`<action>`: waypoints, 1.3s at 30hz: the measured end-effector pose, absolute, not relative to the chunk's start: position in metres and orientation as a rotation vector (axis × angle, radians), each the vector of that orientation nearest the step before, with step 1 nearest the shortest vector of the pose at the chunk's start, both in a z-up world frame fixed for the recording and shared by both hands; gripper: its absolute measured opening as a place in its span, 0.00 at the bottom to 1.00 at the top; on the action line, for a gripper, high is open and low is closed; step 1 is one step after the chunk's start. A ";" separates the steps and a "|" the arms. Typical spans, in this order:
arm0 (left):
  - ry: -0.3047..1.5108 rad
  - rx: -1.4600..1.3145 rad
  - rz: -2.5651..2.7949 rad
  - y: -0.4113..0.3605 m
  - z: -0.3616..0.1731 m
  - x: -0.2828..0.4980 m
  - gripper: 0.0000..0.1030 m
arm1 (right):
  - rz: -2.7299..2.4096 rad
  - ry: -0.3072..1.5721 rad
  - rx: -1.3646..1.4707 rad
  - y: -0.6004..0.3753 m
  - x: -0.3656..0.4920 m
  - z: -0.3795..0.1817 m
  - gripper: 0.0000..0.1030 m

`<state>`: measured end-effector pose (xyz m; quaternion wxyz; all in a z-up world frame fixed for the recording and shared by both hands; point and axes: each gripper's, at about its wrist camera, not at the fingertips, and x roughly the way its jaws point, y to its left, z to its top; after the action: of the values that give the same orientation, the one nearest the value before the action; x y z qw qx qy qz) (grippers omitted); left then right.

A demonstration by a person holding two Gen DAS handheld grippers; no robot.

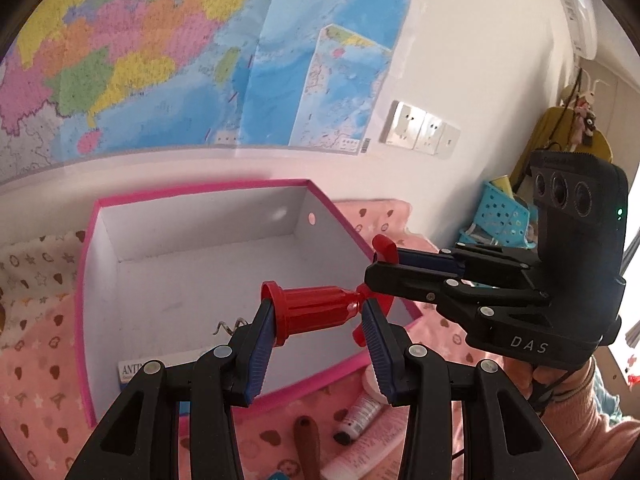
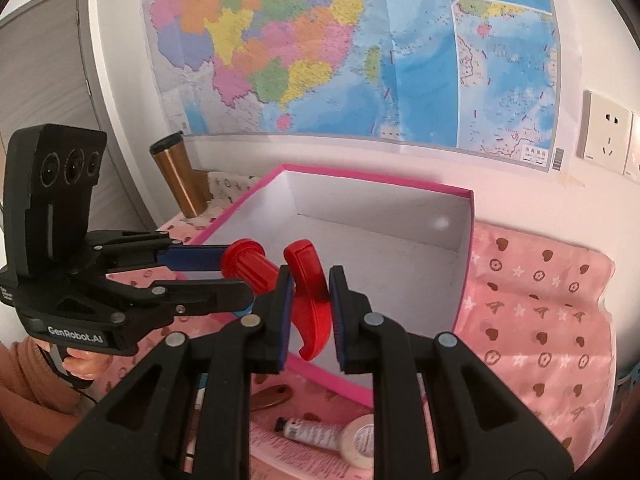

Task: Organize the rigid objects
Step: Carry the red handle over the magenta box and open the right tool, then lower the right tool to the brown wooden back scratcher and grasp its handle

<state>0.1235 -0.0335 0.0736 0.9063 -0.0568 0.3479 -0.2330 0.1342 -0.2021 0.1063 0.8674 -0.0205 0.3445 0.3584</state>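
The red corkscrew (image 1: 316,308) hangs in the air above the open pink box (image 1: 208,192), held by both claws at once. The left claw (image 1: 320,320) is closed on the ribbed red barrel, one blue pad behind the flange and the other near the narrow neck. The right claw (image 2: 308,300) is closed on the curved red handle (image 2: 310,292) at the far end of the same tool, its pads pressing the handle's flat faces. A thin metal spiral (image 1: 230,326) shows past the barrel over the box floor; it looks like the corkscrew's worm, though the left claw hides where it joins.

The box interior is white and largely bare, with a printed card (image 1: 136,370) showing at its near wall. In front of the box, on the pink patterned cloth (image 2: 540,300) that covers the worktop, lie a small tube (image 2: 308,430), a roll of tape (image 2: 362,440) and a brown wooden handle (image 1: 308,444). A copper tumbler (image 2: 180,178) stands behind the box's left corner.

The likely risk is the two-handed grip itself: if the claws pull or twist against each other, the handle could turn on the barrel and slip from a pad. Releasing from this height could also let the tool bounce, or its sharp worm scratch the box floor.
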 end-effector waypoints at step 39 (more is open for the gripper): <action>0.776 -0.168 -0.405 -0.005 0.037 0.114 0.45 | 0.650 0.807 0.038 -0.232 0.144 0.068 0.32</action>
<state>0.1140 -0.0049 0.0375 0.9022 -0.0814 0.3754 -0.1959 0.1435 -0.2321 0.0682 0.8687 0.0181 0.3856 0.3104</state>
